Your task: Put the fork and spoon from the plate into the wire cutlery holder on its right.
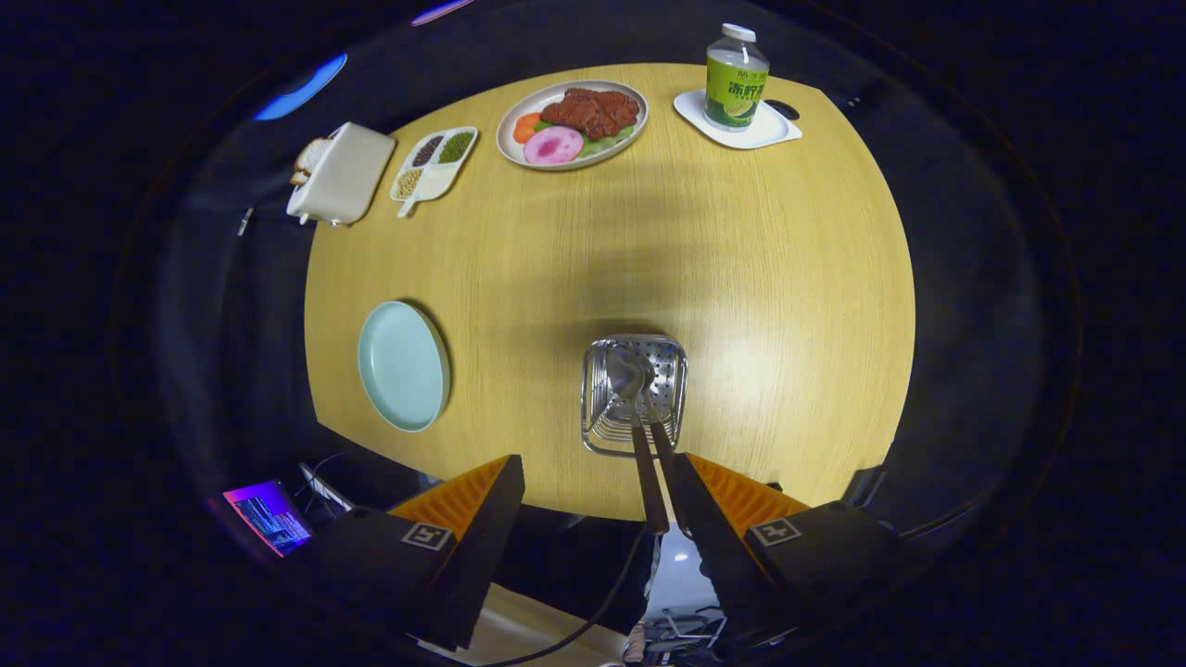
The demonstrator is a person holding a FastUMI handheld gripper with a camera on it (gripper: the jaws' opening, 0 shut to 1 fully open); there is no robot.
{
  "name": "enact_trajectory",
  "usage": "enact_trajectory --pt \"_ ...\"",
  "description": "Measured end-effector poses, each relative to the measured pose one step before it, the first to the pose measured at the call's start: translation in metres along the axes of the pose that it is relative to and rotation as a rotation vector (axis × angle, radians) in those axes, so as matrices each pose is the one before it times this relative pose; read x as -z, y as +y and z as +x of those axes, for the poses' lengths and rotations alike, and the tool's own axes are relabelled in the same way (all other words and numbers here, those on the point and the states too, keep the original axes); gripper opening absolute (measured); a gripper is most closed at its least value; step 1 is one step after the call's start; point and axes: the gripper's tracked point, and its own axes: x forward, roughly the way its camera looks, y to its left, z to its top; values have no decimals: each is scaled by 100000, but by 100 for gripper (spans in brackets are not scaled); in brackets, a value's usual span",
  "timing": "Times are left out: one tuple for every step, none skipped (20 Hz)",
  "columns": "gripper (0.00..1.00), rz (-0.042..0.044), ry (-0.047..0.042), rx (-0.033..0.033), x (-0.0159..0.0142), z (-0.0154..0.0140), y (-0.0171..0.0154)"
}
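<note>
Hovering above the bench (760, 278), my hand-held gripper (593, 505) has its fingers spread wide, gripping nothing. Just ahead of them the holder (636, 396) stands with two utensils inside: a spoon (628, 372), bowl down, and a second handle (663, 445) beside it that I take for the fork, its head hidden. Both handles lean back toward my right finger (709, 519). The plate (403, 366) sits bare, ahead of my left finger. Far beyond lie a food plate (572, 123), a bottle (737, 77) on a tray, a divided dish (434, 163) and a toaster (341, 174).
</note>
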Motion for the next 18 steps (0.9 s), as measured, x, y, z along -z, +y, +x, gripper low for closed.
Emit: enact_trajectory --pt "99 733 -4258 -622 -315 -1132 190" --pt "100 -461 -4974 -1174 -370 -1095 266" --pt "100 -1748 -6078 -1200 -466 -1265 459" --pt "100 -2125 -5566 -692 -283 -1230 479" --pt "100 -1656 -5299 -643 -302 -1282 618" --pt "99 -1069 -6077 -281 -536 -974 575" --pt "100 -697 -5797 -312 -406 -1094 553" --pt "100 -261 -5811 -343 -468 -925 621" --pt "99 -219 -6091 -321 -645 -1019 614" --pt "100 198 -5719 -414 -642 -1035 585" --pt "100 60 -5158 -835 -644 -1055 661" --pt "100 165 -4183 -258 -356 -977 386" --pt "99 957 -3090 -63 -278 -943 376" --pt "99 809 -3462 -822 -453 -891 593" --pt "99 257 -3926 -542 -706 -997 511" --pt "99 -125 -4309 -120 -723 -1006 369" --pt "99 -475 -5049 -678 -927 -937 514" --pt "99 -819 -4951 -240 -1006 -1028 413"
